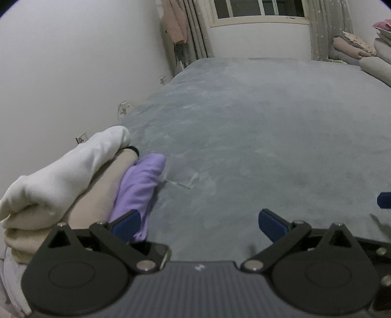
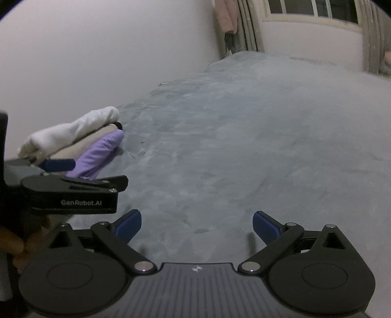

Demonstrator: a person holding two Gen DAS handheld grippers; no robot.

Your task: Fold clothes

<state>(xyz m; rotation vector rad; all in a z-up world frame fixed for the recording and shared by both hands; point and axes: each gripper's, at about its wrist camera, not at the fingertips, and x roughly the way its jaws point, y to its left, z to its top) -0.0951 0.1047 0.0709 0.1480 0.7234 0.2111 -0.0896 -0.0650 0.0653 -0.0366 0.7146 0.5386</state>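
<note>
A stack of folded clothes lies at the bed's left edge by the wall: a white garment (image 1: pixel 63 171) on top, a beige one (image 1: pixel 97 195) under it, and a purple one (image 1: pixel 141 186) nearest the open bed. My left gripper (image 1: pixel 199 222) is open, its left fingertip just in front of the purple garment, nothing between the jaws. My right gripper (image 2: pixel 196 226) is open over bare bedcover, holding nothing. In the right wrist view the same stack (image 2: pixel 73 137) lies at the left, behind the left gripper's body (image 2: pixel 73 193).
The grey bedcover (image 1: pixel 256 134) stretches ahead to the window wall. Pillows and folded bedding (image 1: pixel 361 51) pile at the far right. A white wall (image 1: pixel 61 73) runs along the left. Curtains and a pink garment (image 1: pixel 174 22) hang at the far corner.
</note>
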